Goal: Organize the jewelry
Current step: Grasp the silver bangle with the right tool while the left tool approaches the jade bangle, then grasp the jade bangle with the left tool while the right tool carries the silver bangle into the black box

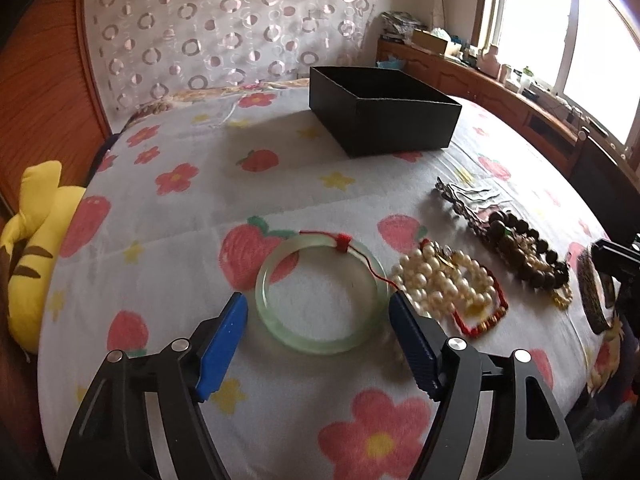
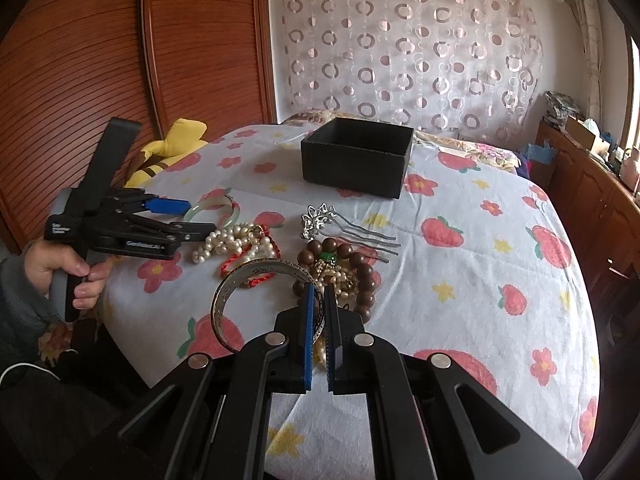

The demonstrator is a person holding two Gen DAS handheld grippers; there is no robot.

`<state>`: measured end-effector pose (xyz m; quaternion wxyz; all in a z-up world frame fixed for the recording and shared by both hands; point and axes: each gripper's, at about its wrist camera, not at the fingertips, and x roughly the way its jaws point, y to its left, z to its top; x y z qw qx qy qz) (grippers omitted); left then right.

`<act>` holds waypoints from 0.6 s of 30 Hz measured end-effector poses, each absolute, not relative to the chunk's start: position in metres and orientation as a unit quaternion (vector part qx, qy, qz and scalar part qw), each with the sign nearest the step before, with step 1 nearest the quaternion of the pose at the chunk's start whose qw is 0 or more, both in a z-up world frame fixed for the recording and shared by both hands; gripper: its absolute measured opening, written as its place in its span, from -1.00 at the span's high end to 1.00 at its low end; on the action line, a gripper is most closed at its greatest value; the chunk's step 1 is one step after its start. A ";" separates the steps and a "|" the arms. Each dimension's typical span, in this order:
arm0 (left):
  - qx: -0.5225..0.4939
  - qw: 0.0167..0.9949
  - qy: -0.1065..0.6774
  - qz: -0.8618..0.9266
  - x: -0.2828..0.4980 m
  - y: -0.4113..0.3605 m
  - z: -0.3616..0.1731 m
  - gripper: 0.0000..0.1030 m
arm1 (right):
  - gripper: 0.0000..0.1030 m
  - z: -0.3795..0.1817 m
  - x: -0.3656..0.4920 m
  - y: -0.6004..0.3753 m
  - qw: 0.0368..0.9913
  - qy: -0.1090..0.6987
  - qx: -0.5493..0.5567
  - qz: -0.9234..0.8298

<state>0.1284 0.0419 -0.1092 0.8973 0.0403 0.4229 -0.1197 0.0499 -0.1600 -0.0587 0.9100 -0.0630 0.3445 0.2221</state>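
Note:
A pale green jade bangle (image 1: 320, 344) with a red thread lies on the flowered bedsheet (image 1: 192, 216). My left gripper (image 1: 318, 304) spans it, and the blue pads touch its two outer sides. In the right wrist view the same bangle (image 2: 232, 210) shows at the left gripper (image 2: 200, 216). My right gripper (image 2: 318, 292) is shut on the rim of an engraved silver cuff (image 2: 224, 300), which stands on edge over the bed. Pearls (image 1: 444, 280), a red cord bracelet (image 1: 480, 320), dark wooden beads (image 1: 520, 248) and a silver hairpin (image 2: 320, 216) lie in a row. A black open box (image 1: 384, 120) sits farther back.
A yellow plush toy (image 1: 36, 248) lies at the bed's left edge by a wooden wardrobe (image 2: 120, 40). A person's hand (image 2: 64, 268) holds the left gripper's handle. A wooden cabinet with clutter (image 1: 500, 84) runs along the window on the right.

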 end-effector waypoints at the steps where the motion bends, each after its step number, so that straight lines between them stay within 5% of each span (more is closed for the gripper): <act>1: 0.045 0.897 0.424 -0.119 0.132 0.040 -0.109 -0.41 | 0.89 -0.058 0.050 -0.160 0.910 0.343 -0.064 0.222; 6: 0.053 0.891 0.432 -0.126 0.143 0.036 -0.110 -0.51 | 0.89 -0.055 0.055 -0.159 0.913 0.337 -0.067 0.219; 9: 0.065 0.893 0.429 -0.123 0.141 0.035 -0.110 -0.34 | 0.89 -0.054 0.056 -0.160 0.915 0.335 -0.066 0.217; 18: 0.030 0.906 0.403 -0.126 0.136 0.041 -0.095 -0.34 | 0.89 -0.055 0.068 -0.163 0.915 0.335 -0.070 0.214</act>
